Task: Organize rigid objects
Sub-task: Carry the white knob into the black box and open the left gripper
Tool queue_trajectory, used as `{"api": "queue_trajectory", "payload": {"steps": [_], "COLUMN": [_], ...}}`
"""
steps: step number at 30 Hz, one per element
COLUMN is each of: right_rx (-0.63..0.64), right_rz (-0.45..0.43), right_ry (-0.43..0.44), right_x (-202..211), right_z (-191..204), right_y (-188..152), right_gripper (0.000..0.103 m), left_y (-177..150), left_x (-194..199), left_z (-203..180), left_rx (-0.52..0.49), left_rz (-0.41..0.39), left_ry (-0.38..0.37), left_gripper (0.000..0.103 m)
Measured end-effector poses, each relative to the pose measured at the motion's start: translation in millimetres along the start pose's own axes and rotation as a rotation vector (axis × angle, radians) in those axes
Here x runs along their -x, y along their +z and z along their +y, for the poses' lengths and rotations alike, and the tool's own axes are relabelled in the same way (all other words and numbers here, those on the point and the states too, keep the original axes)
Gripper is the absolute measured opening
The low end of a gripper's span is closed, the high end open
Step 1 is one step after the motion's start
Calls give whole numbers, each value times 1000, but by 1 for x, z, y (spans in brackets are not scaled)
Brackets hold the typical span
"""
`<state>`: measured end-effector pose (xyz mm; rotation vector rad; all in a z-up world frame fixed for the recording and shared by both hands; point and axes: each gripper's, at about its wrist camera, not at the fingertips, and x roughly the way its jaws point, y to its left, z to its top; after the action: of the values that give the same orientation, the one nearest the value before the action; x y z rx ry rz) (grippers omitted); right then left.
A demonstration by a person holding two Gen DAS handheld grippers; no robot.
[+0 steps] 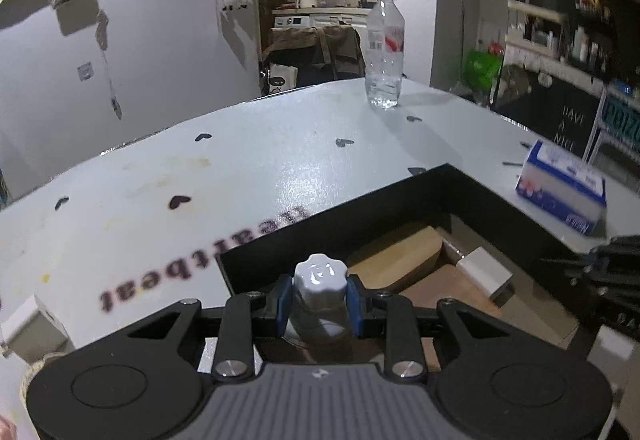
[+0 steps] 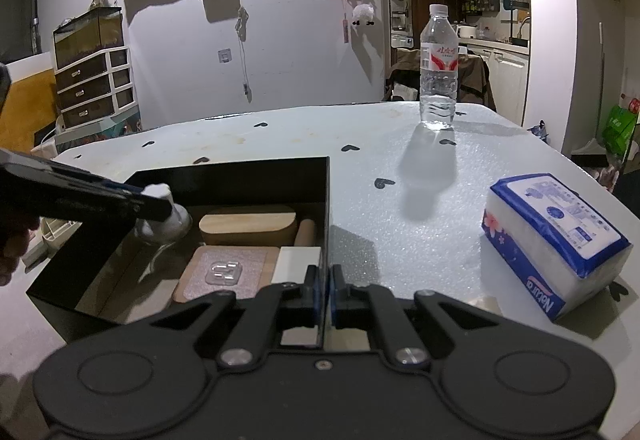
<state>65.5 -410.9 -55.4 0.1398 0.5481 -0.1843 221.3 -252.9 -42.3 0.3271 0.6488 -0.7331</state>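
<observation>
While the left gripper (image 1: 320, 306) is clamped on the white-capped jar (image 1: 320, 280) above the black box (image 2: 256, 176), a slip could drop it onto the wooden pieces (image 2: 248, 224) inside. The right gripper (image 2: 324, 300) pinches the box's wall, so a tug might shift it

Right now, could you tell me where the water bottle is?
The water bottle stands upright near the table's far edge, beyond the black box and tissue pack, right of centre in both wrist views.

Black box (image 2: 256, 176) (white-capped jar (image 1: 320, 276))
</observation>
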Motion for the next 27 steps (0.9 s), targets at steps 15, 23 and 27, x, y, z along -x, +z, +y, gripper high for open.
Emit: {"api": "queue_trajectory", "payload": {"steps": [15,23,27], "right_rx": [-4,-5,-7], "right_rz": [0,3,4], "right_ry": [3,3,2], "right_x": [0,-1,-1], "right_z": [0,-1,-1], "right_y": [-1,-1,0], "right_gripper": [6,6,6], "left_y": [2,-4,-11], "left_x": [-1,22,35], "left_z": [-8,-10,-15], "left_rx": [-40,-27,-28], "left_rz": [-5,-19,-29], "left_ry": [27,-4,-26], "left_gripper": [47,60,73]}}
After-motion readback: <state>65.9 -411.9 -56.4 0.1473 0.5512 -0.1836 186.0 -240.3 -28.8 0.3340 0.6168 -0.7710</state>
